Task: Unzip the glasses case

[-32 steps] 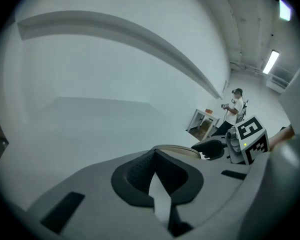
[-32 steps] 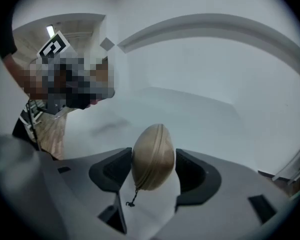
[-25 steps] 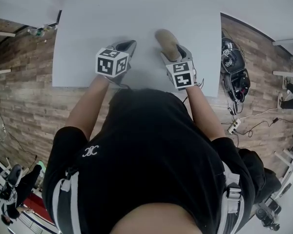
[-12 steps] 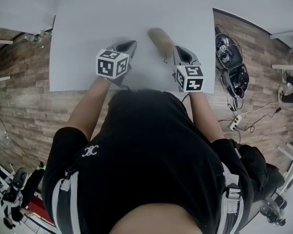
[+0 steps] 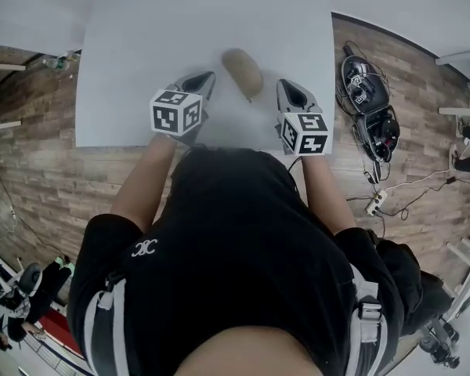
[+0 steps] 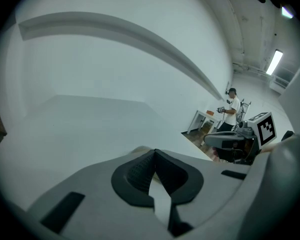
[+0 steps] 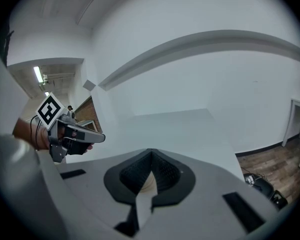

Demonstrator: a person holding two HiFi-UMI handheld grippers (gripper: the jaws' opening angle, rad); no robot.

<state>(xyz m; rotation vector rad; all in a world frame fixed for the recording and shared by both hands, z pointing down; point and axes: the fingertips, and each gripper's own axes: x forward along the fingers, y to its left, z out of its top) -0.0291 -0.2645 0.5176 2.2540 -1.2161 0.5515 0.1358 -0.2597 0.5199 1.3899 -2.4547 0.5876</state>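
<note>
Glasses case (image 5: 242, 72) is lying on the white table (image 5: 141, 37), a tan oval a little beyond my two tools and roughly between them, touching neither. Left gripper (image 5: 202, 79) sits just to its left with the jaws pressed together and nothing in them; its own view shows the ribbed pads meeting and bare table past them. Right gripper (image 5: 290, 91) is on the other side, clear of the case, jaws closed as well and empty. A sliver of tan shows through the slit below its pads, which I take to be the case lying beyond, not something held.

So I'd say I'm at the very start of the job: both tools lined up either side, no grip on anything, and from here the case looks closed. I can't make out the zip. A small dark speck at the near end of the case could be the pull, but it's too small to be sure.

Next I need to open both sets of jaws, bring one in to pin the body of the case so it can't slide, and work the other onto that pull. It's a small target and the case will skate on this smooth top if it's not held.
</note>
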